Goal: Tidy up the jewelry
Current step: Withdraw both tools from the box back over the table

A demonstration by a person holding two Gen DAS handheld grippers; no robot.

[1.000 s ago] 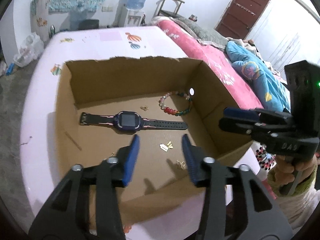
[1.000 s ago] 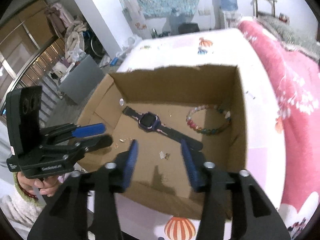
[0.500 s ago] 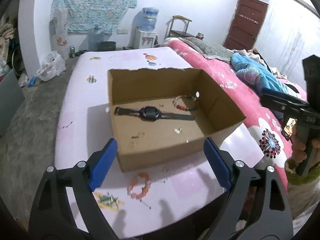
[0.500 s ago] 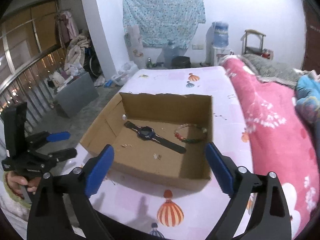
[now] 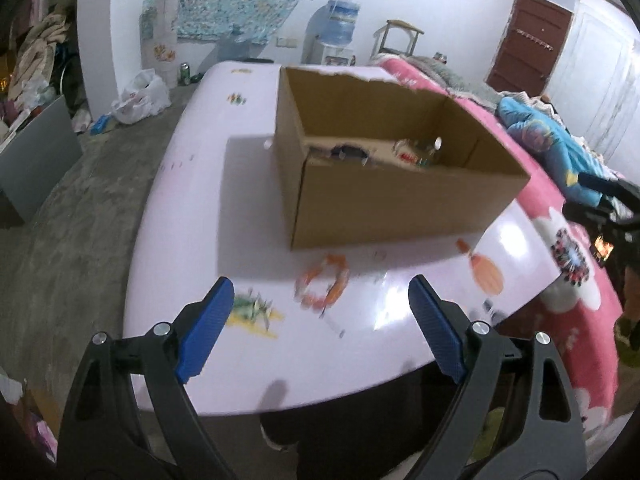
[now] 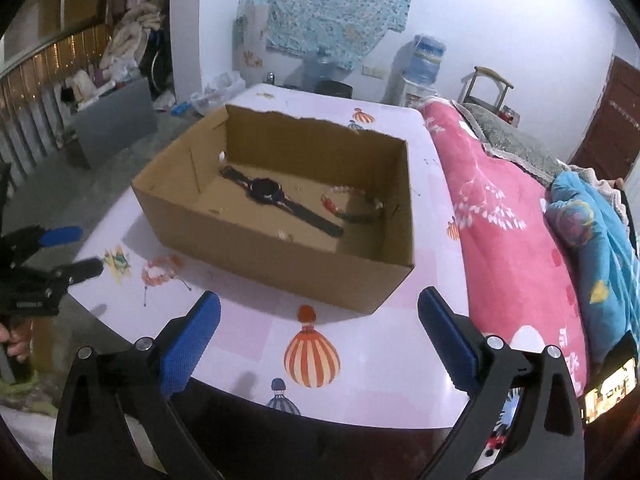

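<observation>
Left gripper (image 5: pixel 320 316): jaws stood wide apart with nothing between them, low over the near edge of the table; it also showed at the left margin of the right wrist view (image 6: pixel 76 250), held by a hand (image 6: pixel 14 340).
Right gripper (image 6: pixel 319 322): jaws were opening and almost fully spread, empty, above the near edge of the table.
Table (image 6: pixel 376 364): a pale top printed with striped balloons, carrying the box and one loose piece of jewelry.
Orange bracelet (image 5: pixel 322 286): lay flat on the table outside the box, just in front of its near wall and ahead of the left gripper; blurred in the left wrist view, clearer in the right (image 6: pixel 160 270).
Box (image 6: pixel 280 256): open-topped cardboard, standing on the table beyond both grippers, its far wall torn along the top edge.
Watch (image 6: pixel 276 196): dark, lay strap-out across the floor of the box, toward its left half.
Beaded bracelet (image 6: pixel 352 208): lay inside the box to the right of the watch, near the right wall.
Small pieces: a few pale bits lay on the box floor near the front wall; too small to tell what they were.
Bed (image 6: pixel 504 240): pink cover and a blue quilt, alongside the table's right edge.
</observation>
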